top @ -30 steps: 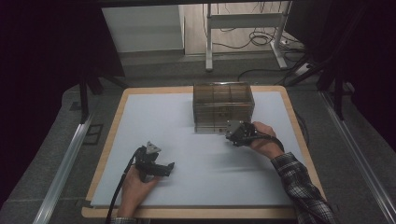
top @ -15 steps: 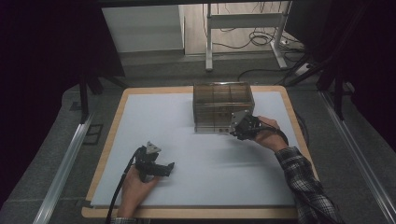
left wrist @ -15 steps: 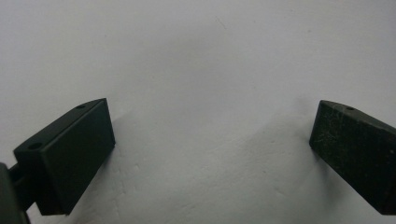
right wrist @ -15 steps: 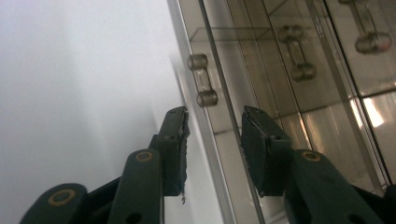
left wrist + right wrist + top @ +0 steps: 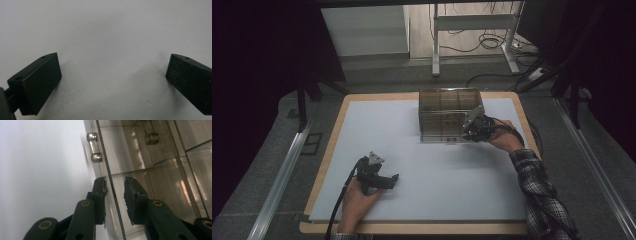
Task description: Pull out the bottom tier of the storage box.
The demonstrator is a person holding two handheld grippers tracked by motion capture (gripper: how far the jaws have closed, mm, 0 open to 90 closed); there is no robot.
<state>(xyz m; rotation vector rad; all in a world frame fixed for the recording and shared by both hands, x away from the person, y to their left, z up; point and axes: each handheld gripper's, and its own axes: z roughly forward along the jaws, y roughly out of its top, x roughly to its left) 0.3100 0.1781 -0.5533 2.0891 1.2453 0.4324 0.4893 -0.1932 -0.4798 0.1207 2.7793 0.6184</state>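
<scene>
Smoky, see-through plastic is forming the drawer cabinet [image 5: 447,112] that is standing toward the far right of the white mat [image 5: 412,150] covering the wood-edged counter [image 5: 332,135]. The right claw [image 5: 468,134] is reaching in at the cabinet's front right corner, held by the right hand [image 5: 502,137] coming from a plaid sleeve [image 5: 539,195]. In the right gripper view that claw [image 5: 115,182] is sitting with its jaws a little apart, straddling the thin clear edge of a drawer front [image 5: 112,187], one jaw on each side and not quite pressing on it; a clear bar handle [image 5: 94,147] is showing farther along the same face. The left claw [image 5: 395,178] is resting low on the mat near the front left, well apart from the cabinet, with the left hand [image 5: 357,197] wrapping it. In the left gripper view its jaws [image 5: 113,75] are standing wide apart over bare white mat, holding nothing.
</scene>
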